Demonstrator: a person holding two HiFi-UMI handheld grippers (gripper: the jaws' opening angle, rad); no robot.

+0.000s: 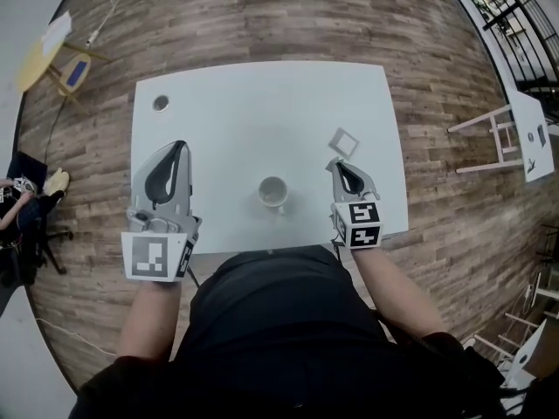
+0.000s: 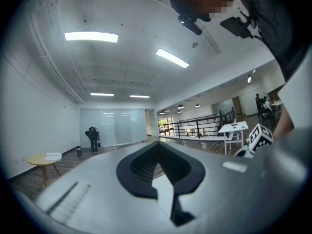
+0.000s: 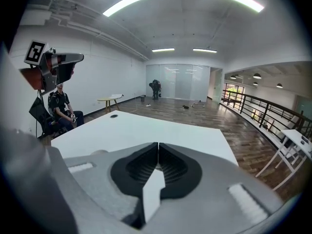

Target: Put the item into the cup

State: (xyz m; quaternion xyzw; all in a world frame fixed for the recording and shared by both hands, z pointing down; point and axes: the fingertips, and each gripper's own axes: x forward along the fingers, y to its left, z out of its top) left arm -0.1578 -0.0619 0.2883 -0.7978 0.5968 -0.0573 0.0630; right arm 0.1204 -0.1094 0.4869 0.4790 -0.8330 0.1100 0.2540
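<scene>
Standing upright at the near middle of the white surface: one white cup.

Item: small pale square, lying flat on the surface at 2 o'clock from the cup, apart from it.

Right gripper: over the surface at 3 o'clock from the cup, pointing toward 12 o'clock. The item lies near its tips, at their 1 o'clock. Jaws together, nothing between them.

Left gripper: at 9 o'clock from the cup, well apart from it, pointing toward 12 o'clock. Jaws together, nothing between them.

Round hole: in the surface at 10 o'clock from the cup, near the far left corner.

Wooden floor: all around the surface.
</scene>
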